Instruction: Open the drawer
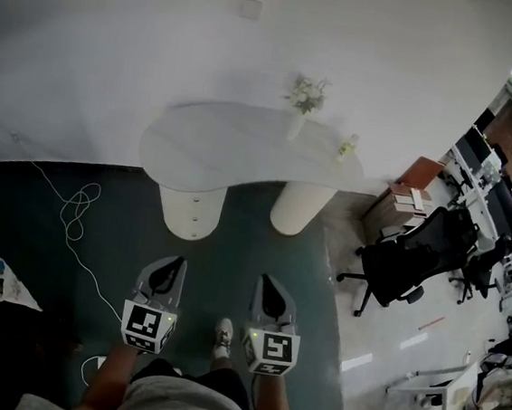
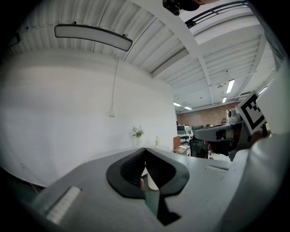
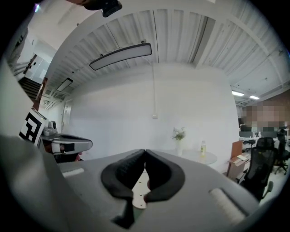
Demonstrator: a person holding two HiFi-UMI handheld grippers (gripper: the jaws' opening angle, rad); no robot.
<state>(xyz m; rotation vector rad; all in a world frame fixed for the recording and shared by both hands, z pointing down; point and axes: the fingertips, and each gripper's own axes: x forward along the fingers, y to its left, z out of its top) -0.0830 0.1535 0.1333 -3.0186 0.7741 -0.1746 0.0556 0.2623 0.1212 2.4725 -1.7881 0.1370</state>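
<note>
A white curved table (image 1: 244, 144) stands on two round pedestals against the wall. The left pedestal (image 1: 192, 209) has drawer fronts with small knobs, and it shows again between the jaws in the right gripper view (image 3: 139, 190). My left gripper (image 1: 172, 265) and right gripper (image 1: 266, 282) are side by side over the dark green floor, pointing at the table and well short of it. Both are shut with nothing between the pads, as seen on the left gripper (image 2: 145, 149) and the right gripper (image 3: 145, 152) in their own views.
A vase of flowers (image 1: 303, 100) and a small bottle (image 1: 347, 147) stand on the table. A white cable (image 1: 73, 212) loops over the floor at left. A black office chair (image 1: 419, 253) and a low cabinet (image 1: 407, 199) stand to the right.
</note>
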